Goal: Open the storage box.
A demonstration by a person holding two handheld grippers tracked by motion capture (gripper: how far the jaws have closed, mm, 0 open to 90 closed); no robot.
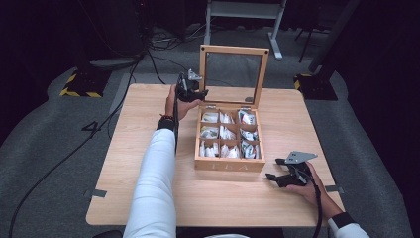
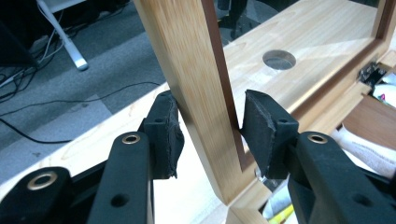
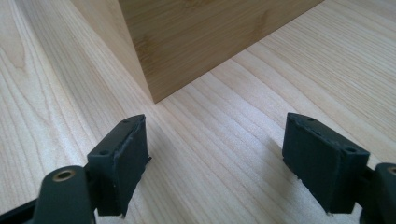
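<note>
Your left gripper (image 2: 210,133) straddles the left upright of the raised lid (image 1: 234,51), its pads just either side of the frame, not clearly clamped. That lid stands upright on the wooden tea box (image 1: 230,164) at mid-table (image 1: 148,124). Your right gripper (image 3: 219,163) rests wide apart near the box's front right corner.

The left arm, in a white sleeve (image 1: 151,183), stretches far forward, its left gripper (image 1: 194,94) raised with jaws parted narrowly. The right hand (image 1: 312,186) rests low and near, the right gripper (image 1: 274,168) pointing left, its jaws spread wide.
</note>
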